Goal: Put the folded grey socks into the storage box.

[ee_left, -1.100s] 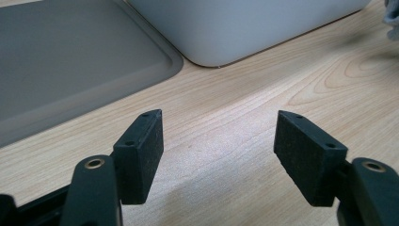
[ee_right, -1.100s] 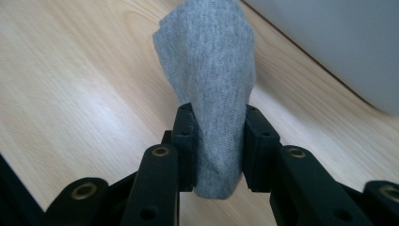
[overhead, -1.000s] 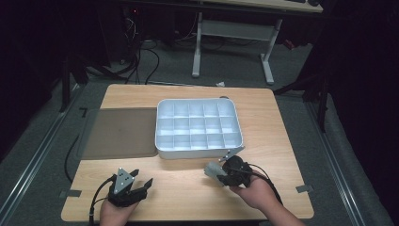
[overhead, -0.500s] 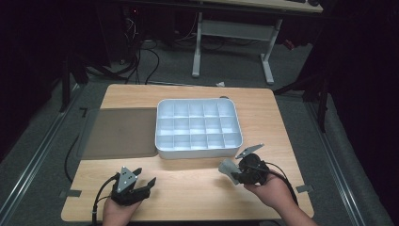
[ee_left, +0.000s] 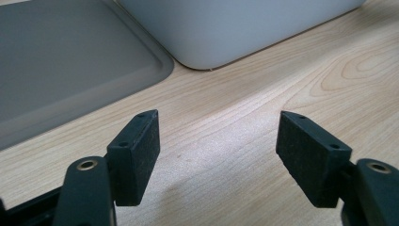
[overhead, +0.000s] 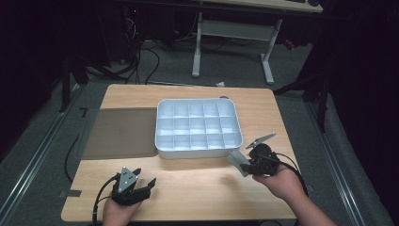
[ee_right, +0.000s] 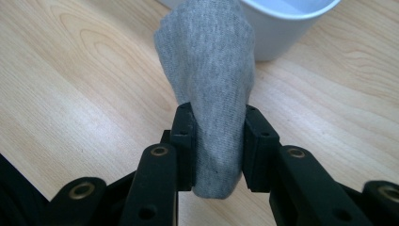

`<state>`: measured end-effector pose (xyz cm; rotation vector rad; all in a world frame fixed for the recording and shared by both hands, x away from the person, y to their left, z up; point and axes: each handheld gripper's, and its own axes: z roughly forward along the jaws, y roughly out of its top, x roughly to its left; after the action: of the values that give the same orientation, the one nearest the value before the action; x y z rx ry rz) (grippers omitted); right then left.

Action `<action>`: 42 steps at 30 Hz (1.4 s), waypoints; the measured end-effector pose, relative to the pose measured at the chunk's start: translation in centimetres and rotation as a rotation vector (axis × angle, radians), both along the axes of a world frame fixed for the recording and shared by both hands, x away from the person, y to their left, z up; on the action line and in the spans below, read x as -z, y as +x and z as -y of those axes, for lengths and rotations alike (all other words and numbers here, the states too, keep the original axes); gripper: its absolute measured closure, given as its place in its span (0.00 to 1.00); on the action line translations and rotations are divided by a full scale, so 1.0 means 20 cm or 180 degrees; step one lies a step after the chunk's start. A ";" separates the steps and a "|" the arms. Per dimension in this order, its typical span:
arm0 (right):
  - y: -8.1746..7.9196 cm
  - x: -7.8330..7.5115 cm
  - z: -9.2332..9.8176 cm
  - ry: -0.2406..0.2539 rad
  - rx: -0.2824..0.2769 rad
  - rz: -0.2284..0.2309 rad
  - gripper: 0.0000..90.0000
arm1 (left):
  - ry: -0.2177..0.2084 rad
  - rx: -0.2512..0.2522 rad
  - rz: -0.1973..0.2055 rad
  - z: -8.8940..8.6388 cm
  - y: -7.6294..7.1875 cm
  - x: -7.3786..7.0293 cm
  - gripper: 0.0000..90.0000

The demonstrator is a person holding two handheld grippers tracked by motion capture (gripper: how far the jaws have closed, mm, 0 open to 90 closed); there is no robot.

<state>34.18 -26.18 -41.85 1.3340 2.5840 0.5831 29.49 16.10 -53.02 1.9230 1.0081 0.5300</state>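
Since a second ago, the right gripper (overhead: 241, 162) has shifted to the right along the near part of the table (overhead: 202, 183), from in front of the tray's middle-right to just off its near right corner, and it has turned so its grey plate tips up. Its hand has followed. The left gripper (overhead: 141, 186) has stayed where it was, near the table's front left edge.

From above, a white tray (overhead: 197, 150) with a grid of small compartments sits at the table's centre. A dark grey mat (overhead: 120, 132) lies flat beside it on the left, its edge meeting the tray's side.

The right gripper's jaws are closed on a grey cloth (ee_right: 211, 94), which looks like a sock. In the right gripper view the cloth is pinched between the two black pads and sticks out past them toward the tray's rounded white corner (ee_right: 282, 28). Whether the cloth touches the tray cannot be told. From above, the cloth (overhead: 237, 162) shows as a pale grey flap just in front of the tray's near right corner.

The left gripper's jaws (ee_left: 216, 150) stand wide apart with nothing between them, above bare wood. Ahead of them lie the mat's rounded corner (ee_left: 70, 70) and the tray's side wall (ee_left: 226, 28).
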 end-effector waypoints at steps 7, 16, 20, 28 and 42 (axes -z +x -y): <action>0.09 -0.09 -0.03 -0.0068 0.0044 -0.0012 0.79 | 0.0007 0.0013 0.0019 0.00 -0.01 -0.01 0.35; 0.25 -0.14 -0.10 -0.0199 0.0092 -0.0004 0.79 | -0.0025 0.0003 0.0026 -0.01 -0.01 -0.01 0.35; 0.31 -0.15 -0.12 -0.0236 0.0115 -0.0002 0.79 | -0.0030 0.0008 0.0015 -0.01 -0.01 0.00 0.35; 0.41 -0.15 -0.14 -0.0300 0.0198 -0.0023 0.79 | -0.0041 0.0005 0.0012 -0.02 -0.02 -0.01 0.35; 0.50 -0.10 -0.14 -0.0334 0.0257 -0.0137 0.79 | -0.0047 0.0002 -0.0008 -0.01 -0.02 0.00 0.35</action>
<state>44.16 -23.28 -39.81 1.4235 2.5413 0.4038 29.09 16.38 -53.02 1.9114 1.0103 0.5184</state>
